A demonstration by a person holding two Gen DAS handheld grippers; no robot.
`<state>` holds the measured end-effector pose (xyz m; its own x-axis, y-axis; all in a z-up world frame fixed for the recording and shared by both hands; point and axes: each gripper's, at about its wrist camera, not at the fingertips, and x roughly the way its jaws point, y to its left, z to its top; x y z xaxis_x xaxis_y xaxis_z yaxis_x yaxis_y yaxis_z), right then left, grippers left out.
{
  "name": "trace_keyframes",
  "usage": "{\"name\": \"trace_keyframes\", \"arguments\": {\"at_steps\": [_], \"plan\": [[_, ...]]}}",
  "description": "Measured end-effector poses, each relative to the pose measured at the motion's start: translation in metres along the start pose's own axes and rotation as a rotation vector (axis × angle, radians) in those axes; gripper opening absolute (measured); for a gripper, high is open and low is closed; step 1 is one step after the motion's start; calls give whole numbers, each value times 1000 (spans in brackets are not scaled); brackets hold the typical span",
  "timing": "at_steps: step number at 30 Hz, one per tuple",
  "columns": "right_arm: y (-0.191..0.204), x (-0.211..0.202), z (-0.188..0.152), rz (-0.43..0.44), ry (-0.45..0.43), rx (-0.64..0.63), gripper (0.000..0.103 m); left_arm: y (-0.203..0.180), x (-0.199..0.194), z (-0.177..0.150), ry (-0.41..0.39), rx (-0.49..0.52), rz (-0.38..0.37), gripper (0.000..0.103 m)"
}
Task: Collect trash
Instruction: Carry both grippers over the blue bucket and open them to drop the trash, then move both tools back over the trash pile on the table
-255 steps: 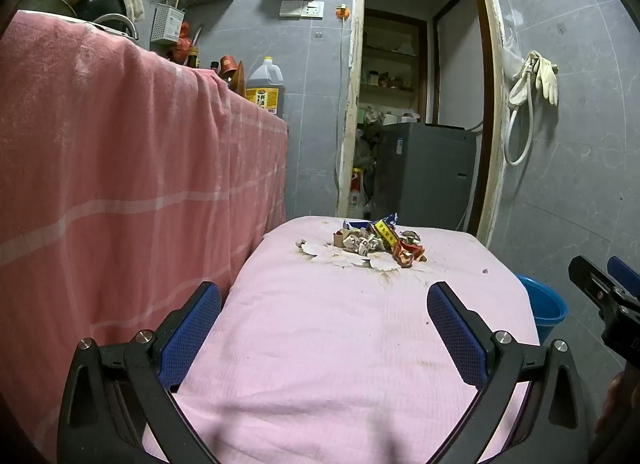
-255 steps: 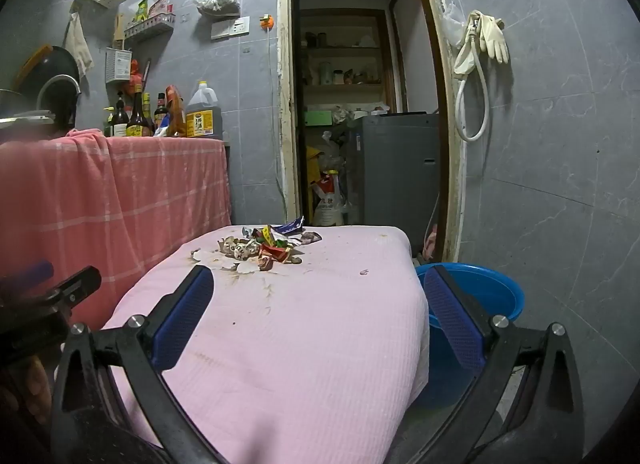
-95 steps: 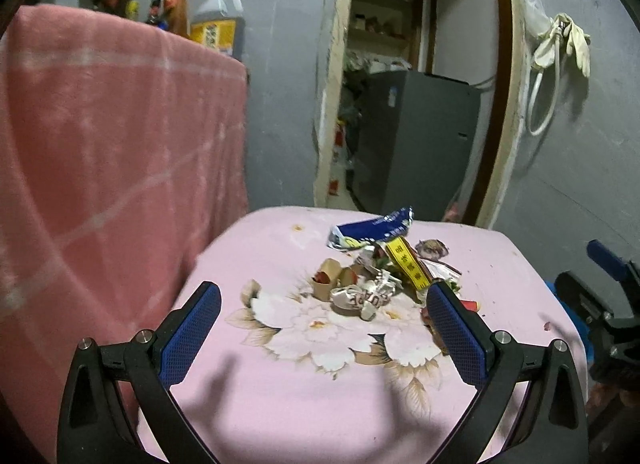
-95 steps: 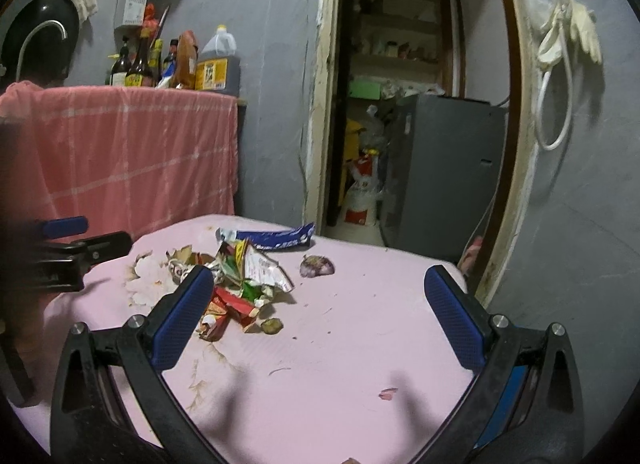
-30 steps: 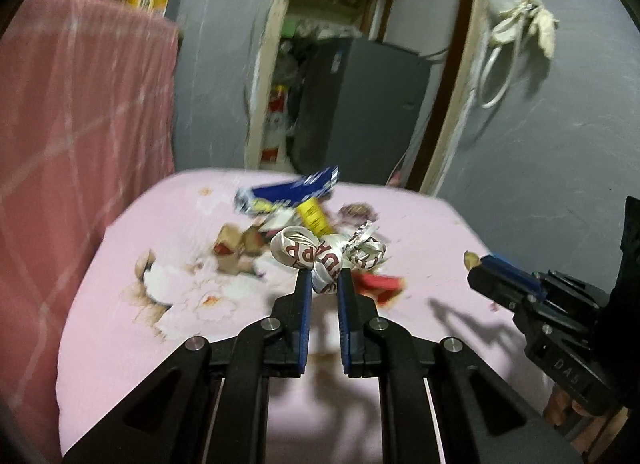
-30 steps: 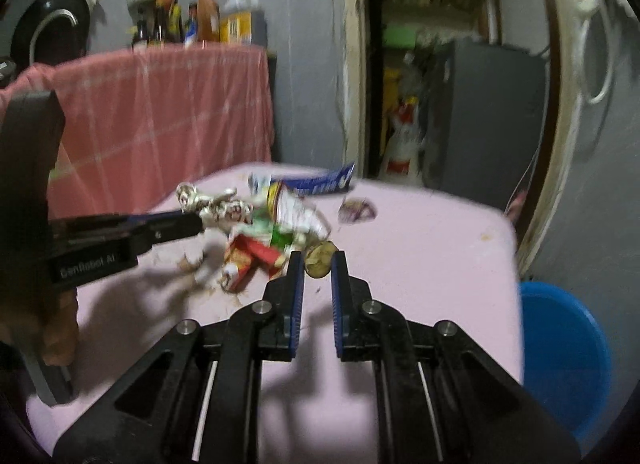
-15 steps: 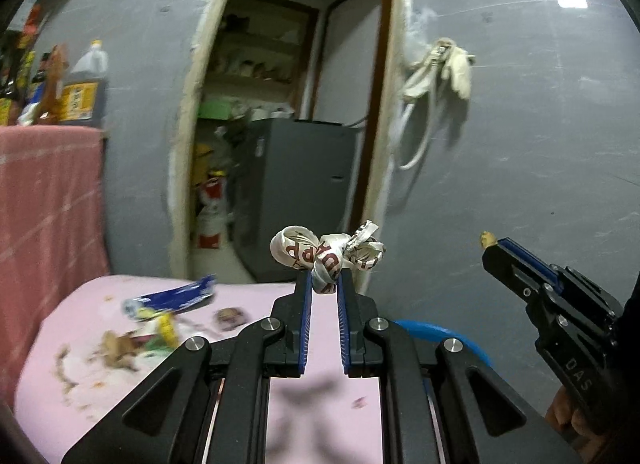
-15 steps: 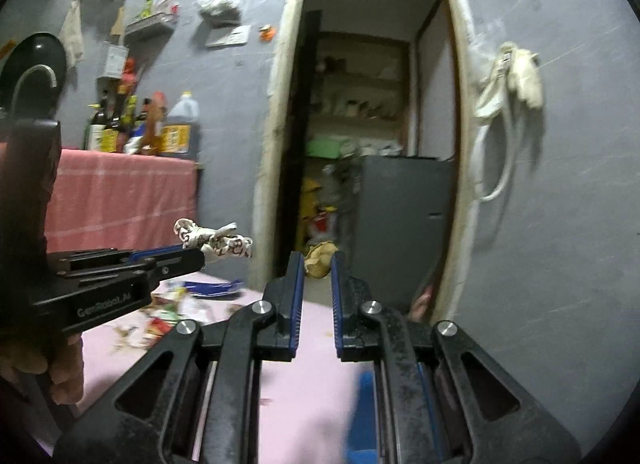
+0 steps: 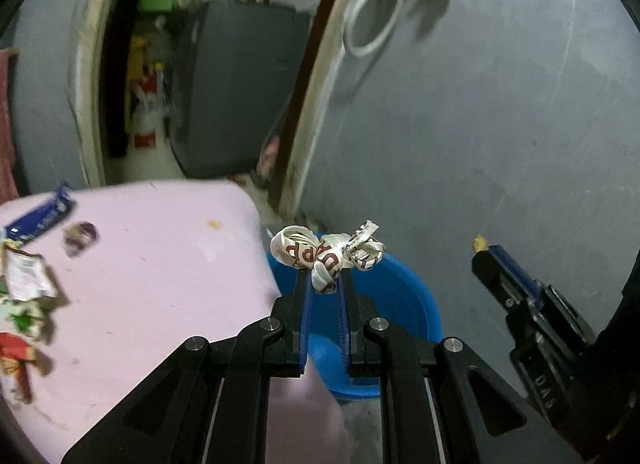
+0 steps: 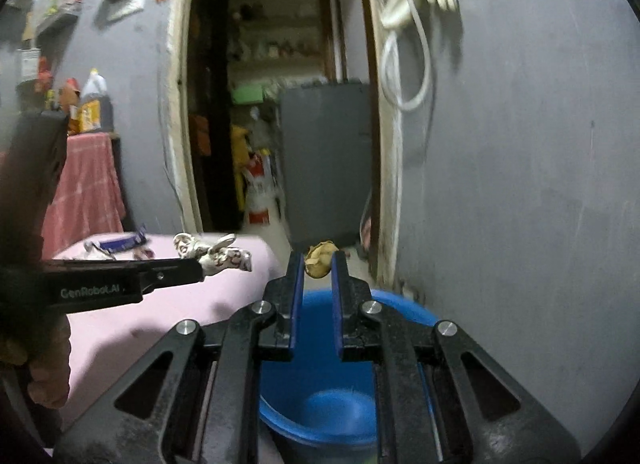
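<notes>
My left gripper (image 9: 324, 278) is shut on a crumpled white wrapper with red letters (image 9: 326, 254), held over the near rim of the blue bucket (image 9: 400, 300). My right gripper (image 10: 316, 264) is shut on a small yellowish scrap (image 10: 319, 255), hanging above the blue bucket (image 10: 320, 412) beside the table. In the right wrist view the left gripper (image 10: 200, 264) reaches in from the left with the wrapper (image 10: 214, 254). In the left wrist view the right gripper (image 9: 486, 250) shows at the right with the scrap (image 9: 479, 242) at its tip. More trash (image 9: 24, 284) lies on the pink table (image 9: 160, 284).
The bucket stands on the floor between the table's corner and the grey wall (image 9: 480, 124). A doorway (image 10: 280, 104) with a dark grey appliance (image 10: 326, 160) is behind it. A hose and gloves (image 10: 416, 4) hang on the wall. A person's hand (image 10: 36, 368) holds the left gripper.
Both grippers have swung right from over the table's trash pile to above the blue bucket, each still clamped on its piece of trash.
</notes>
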<state>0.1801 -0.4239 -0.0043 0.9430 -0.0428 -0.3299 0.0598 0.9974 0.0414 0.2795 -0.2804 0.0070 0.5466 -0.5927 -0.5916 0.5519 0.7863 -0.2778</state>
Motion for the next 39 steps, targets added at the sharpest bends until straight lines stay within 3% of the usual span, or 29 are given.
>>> {"name": "trace_keyframes", "arguments": {"at_steps": [3, 10, 15, 18, 23, 26, 30, 32, 37, 39], "plan": [[-11, 11, -9, -5, 65, 37, 14, -1, 28, 5, 80, -4, -5, 10], [-27, 30, -23, 1, 167, 111, 14, 5, 68, 0, 183, -27, -15, 11], [-32, 39, -27, 6, 207, 138, 16, 2, 72, -6, 202, -29, -19, 19], [-34, 41, -28, 4, 213, 146, 24, 6, 66, -5, 188, -30, -22, 25], [-33, 34, -22, 5, 191, 151, 38, 10, 40, -8, 96, -8, -16, 40], [-25, 25, -12, 1, 149, 132, 48, 12, 17, -7, 18, 2, -6, 55], [-15, 6, 4, 5, 76, 111, 63, 28, -20, -3, -98, -38, 23, 67], [-8, -3, 12, 8, 42, 96, 71, 36, -39, 0, -142, -52, 47, 79], [15, -23, 30, 29, -48, 59, 93, 58, -89, 5, -262, -77, 141, 99], [26, -30, 37, 43, -83, 49, 100, 68, -111, 4, -317, -86, 189, 101]]}}
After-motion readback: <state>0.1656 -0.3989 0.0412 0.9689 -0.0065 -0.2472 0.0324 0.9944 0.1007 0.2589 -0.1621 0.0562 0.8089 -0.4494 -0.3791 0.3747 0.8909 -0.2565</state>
